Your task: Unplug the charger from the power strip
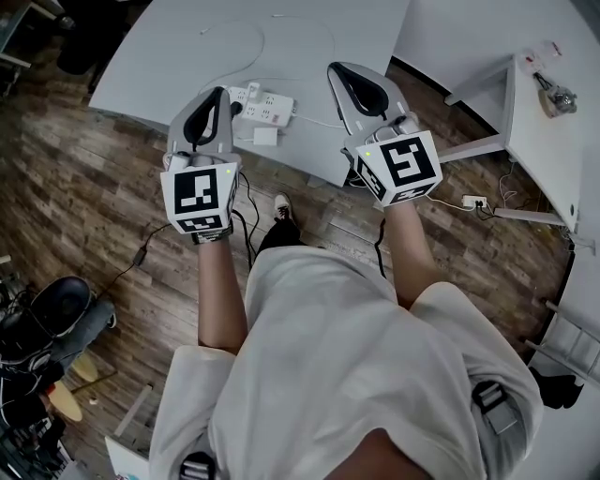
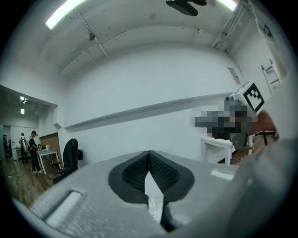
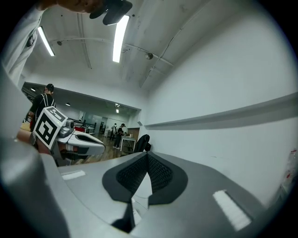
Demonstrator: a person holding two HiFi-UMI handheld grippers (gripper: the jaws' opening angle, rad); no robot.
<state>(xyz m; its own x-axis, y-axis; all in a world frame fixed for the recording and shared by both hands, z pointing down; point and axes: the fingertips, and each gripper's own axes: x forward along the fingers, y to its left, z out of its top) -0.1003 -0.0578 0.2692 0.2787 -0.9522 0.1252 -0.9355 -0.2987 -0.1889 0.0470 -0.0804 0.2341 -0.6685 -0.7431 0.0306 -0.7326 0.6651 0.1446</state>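
Observation:
On the grey table (image 1: pixel 169 56) lies a white power strip (image 1: pixel 267 105) with a black plug (image 1: pixel 235 109) in its left end. A small white charger block (image 1: pixel 265 137) rests just in front of it, near the table's edge. My left gripper (image 1: pixel 223 92) is held level above the strip's left end, shut and empty. My right gripper (image 1: pixel 335 68) is level to the right of the strip, also shut and empty. In the left gripper view the pads (image 2: pixel 149 160) meet, and a sliver of the strip shows beneath them. The right gripper view shows its pads (image 3: pixel 148 160) closed too.
A thin white cable (image 1: pixel 314 120) runs right from the strip, and another loops across the table (image 1: pixel 300 23). A white desk (image 1: pixel 539 141) stands at the right, with a small strip on the floor (image 1: pixel 474 202). Black cables (image 1: pixel 246 211) trail over the wood floor. People stand far off (image 2: pixel 29 144).

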